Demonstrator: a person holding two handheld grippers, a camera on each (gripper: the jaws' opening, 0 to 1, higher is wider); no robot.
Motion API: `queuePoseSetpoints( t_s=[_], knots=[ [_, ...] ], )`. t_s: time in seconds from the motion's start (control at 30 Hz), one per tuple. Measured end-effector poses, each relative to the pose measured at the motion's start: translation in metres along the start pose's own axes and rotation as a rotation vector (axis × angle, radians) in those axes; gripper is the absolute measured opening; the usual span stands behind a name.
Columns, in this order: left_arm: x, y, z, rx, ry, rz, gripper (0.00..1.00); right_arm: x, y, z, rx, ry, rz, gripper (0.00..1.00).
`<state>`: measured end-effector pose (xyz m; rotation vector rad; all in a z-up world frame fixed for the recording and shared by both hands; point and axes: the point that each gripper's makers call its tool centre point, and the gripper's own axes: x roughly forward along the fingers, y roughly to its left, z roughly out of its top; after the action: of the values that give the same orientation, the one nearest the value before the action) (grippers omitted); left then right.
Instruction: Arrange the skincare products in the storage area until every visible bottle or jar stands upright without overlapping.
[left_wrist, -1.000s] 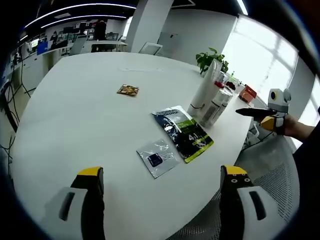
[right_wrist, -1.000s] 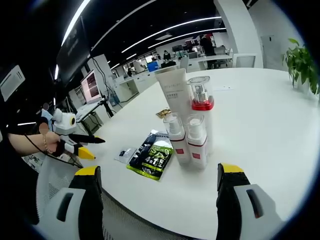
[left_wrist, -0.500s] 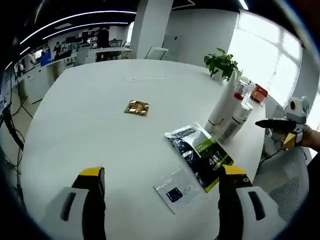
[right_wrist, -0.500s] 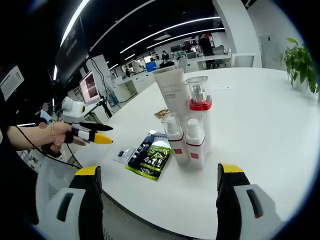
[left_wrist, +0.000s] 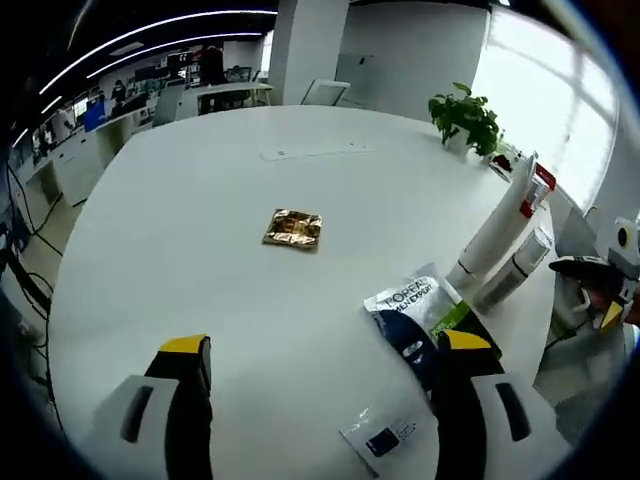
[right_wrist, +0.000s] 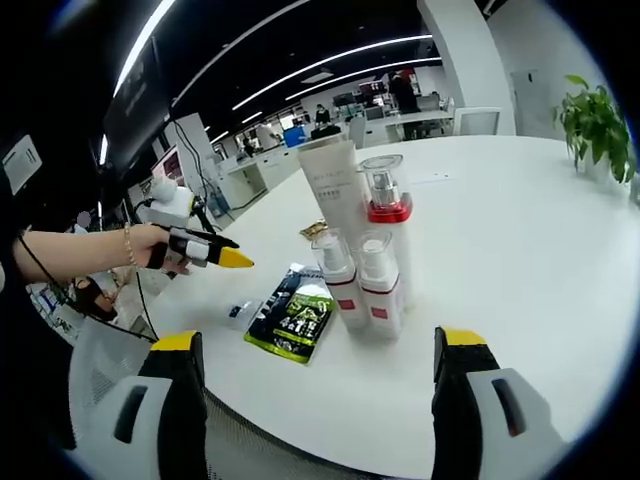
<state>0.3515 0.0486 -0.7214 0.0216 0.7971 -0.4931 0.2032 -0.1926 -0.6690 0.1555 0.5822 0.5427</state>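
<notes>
Four skincare containers stand upright in a tight cluster on the white table (right_wrist: 520, 250): a white tube (right_wrist: 332, 190), a tall bottle with a red collar (right_wrist: 385, 215) and two small clear-capped bottles (right_wrist: 336, 275) (right_wrist: 375, 282). In the left gripper view the tube (left_wrist: 497, 225) and a small bottle (left_wrist: 515, 275) stand at the right. My left gripper (left_wrist: 325, 343) is open over the table, empty; a hand holds it left of the cluster (right_wrist: 238, 260). My right gripper (right_wrist: 319, 340) is open and empty, short of the table edge in front of the bottles.
A dark green sachet (left_wrist: 415, 320) and a small clear sachet (left_wrist: 385, 440) lie flat near the left gripper's right jaw. A gold sachet (left_wrist: 293, 229) lies mid-table. A potted plant (left_wrist: 467, 115) stands at the far edge. The right gripper (left_wrist: 600, 295) shows at the right.
The left gripper has risen and moved in over the table toward the sachets. The right gripper has hardly moved, and the bottles stand as before.
</notes>
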Motion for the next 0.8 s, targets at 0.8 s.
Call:
queuePoseSetpoints(
  t_s=[0.8],
  knots=[
    [0.077,-0.001,0.043,-0.213,-0.029,0.212,0.76,-0.003,-0.016,0.003,0.065,-0.025,-0.066,0.94]
  ],
)
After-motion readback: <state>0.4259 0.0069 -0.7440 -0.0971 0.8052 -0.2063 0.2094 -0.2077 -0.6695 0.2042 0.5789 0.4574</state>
